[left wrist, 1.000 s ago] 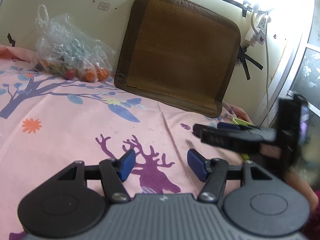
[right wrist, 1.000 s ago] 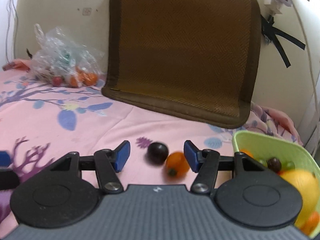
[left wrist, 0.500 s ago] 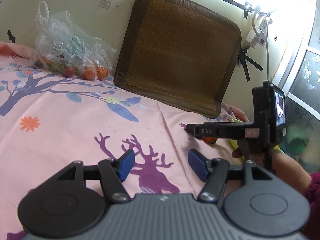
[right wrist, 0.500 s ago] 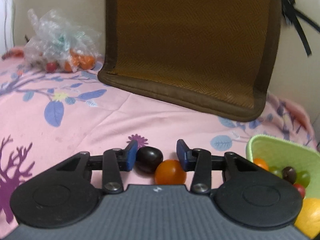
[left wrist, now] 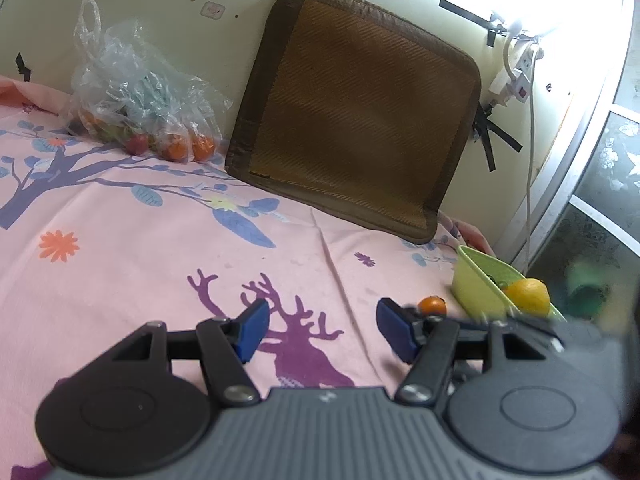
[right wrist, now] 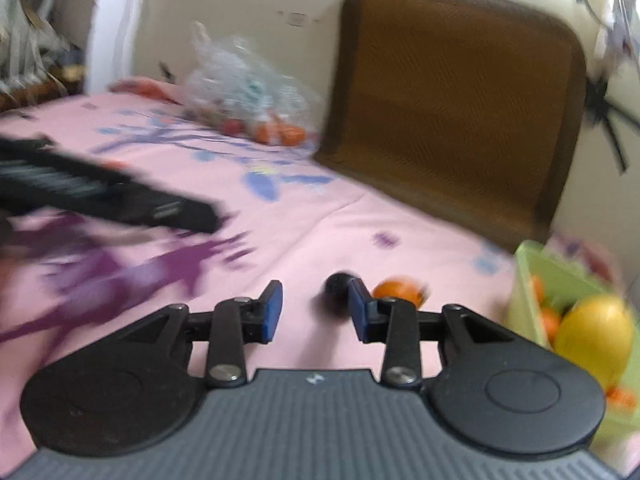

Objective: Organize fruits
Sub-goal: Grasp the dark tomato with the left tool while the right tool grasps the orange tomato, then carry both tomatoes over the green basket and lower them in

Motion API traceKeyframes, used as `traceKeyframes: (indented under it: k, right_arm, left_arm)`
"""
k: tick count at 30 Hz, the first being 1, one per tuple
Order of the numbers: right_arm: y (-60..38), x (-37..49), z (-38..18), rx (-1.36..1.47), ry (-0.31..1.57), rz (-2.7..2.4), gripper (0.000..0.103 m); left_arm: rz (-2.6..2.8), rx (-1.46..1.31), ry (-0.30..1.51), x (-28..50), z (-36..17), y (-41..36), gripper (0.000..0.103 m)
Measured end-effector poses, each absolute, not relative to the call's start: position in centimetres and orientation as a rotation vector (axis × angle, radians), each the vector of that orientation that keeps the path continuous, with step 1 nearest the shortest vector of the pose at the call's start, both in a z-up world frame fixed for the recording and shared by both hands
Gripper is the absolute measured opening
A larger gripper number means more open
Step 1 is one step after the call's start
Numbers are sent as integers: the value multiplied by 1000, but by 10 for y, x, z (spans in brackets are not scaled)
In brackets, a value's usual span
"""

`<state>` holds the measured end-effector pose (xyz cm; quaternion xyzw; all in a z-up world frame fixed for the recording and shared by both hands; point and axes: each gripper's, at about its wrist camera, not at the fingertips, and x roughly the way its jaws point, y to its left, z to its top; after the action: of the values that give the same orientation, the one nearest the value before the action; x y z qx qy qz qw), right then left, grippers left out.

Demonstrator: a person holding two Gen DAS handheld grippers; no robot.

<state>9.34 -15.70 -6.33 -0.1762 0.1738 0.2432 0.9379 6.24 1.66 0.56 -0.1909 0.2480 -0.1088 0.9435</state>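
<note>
Presently, sheet (left wrist: 120, 264): pink printed cloth, broad bare stretch ahead.
Left gripper (left wrist: 320, 326): wide, empty.
Right gripper (right wrist: 314, 312): parted, empty; blurred.
Dark plum (right wrist: 335, 285), orange fruit (right wrist: 396, 289): round, on sheet beside green basket (right wrist: 532, 280).
Backstop: woven brown mat (left wrist: 360, 112) against wall.

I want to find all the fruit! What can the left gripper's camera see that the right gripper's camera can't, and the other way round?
Only the left wrist view shows the white power strip on the wall and the window.

Only the right wrist view shows the small dark fruit on the sheet, close to the open right gripper, and the left gripper's body, a black blur.

Both show the loose orange fruit on the pink sheet, the green basket with its big yellow fruit, the plastic bag of fruit, and the brown cushion. The left gripper is open too.
</note>
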Motion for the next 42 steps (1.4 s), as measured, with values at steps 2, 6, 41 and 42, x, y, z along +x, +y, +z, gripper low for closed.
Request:
traceKeyframes:
  k: [2, 6, 41, 42]
  right_arm:
    - [-168, 78, -64, -320, 357, 507, 39]
    - [-189, 69, -57, -224, 328, 464, 39]
    - [-270, 7, -88, -27, 371, 295, 32]
    - [-274, 3, -90, -22, 372, 284, 32]
  left_arm:
    - [-234, -382, 496, 61, 6, 15, 61]
    - [-264, -335, 478, 58, 9, 7, 64]
    - [-536, -22, 576, 11, -2, -125, 27]
    - [-547, -12, 581, 10, -4, -132, 27]
